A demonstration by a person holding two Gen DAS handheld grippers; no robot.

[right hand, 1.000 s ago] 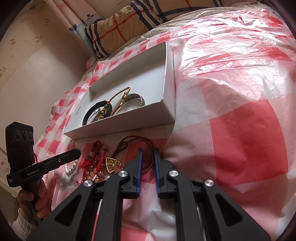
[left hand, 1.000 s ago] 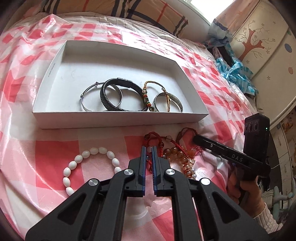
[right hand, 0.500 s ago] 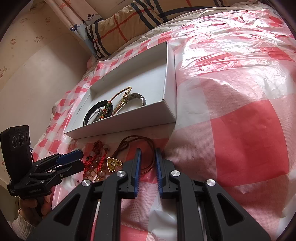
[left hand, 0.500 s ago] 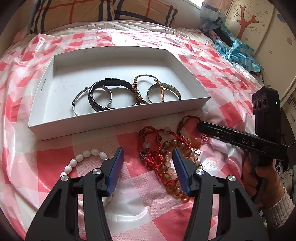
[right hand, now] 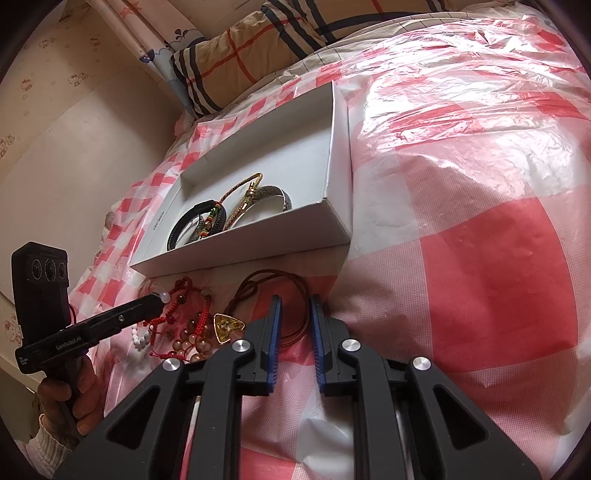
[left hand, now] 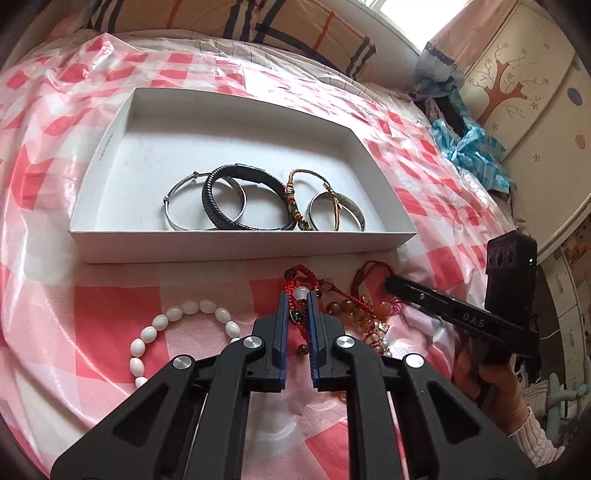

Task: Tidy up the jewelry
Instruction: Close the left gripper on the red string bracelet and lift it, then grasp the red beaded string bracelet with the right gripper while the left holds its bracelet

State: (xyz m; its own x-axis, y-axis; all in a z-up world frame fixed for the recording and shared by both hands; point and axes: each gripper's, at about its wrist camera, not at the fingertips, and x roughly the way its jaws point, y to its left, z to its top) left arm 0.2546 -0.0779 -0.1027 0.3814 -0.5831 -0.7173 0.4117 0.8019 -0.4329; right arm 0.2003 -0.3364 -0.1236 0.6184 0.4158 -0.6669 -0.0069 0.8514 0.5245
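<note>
A white box (left hand: 236, 242) (right hand: 338, 155) on the bed holds two silver bangles, a black braided bracelet (left hand: 221, 210) and a gold cord bracelet. In front of it lie a white bead bracelet (left hand: 177, 314), a red cord bracelet (left hand: 299, 291) (right hand: 184, 295), an amber bead bracelet (left hand: 351, 310) and a brown cord necklace with an amber pendant (right hand: 229, 325). My left gripper (left hand: 295, 299) is shut on the red cord bracelet. My right gripper (right hand: 294, 302) is shut and empty over the brown cord.
The bed is covered with a crinkled red-and-white checked plastic sheet (right hand: 480, 258). A plaid pillow (left hand: 258, 26) lies behind the box. A wall stands left of the bed (right hand: 74, 147), a cabinet on the right (left hand: 535, 92).
My left gripper opened wide over the red cord bracelet half a second ago and has now closed on it. The right gripper has barely moved.
</note>
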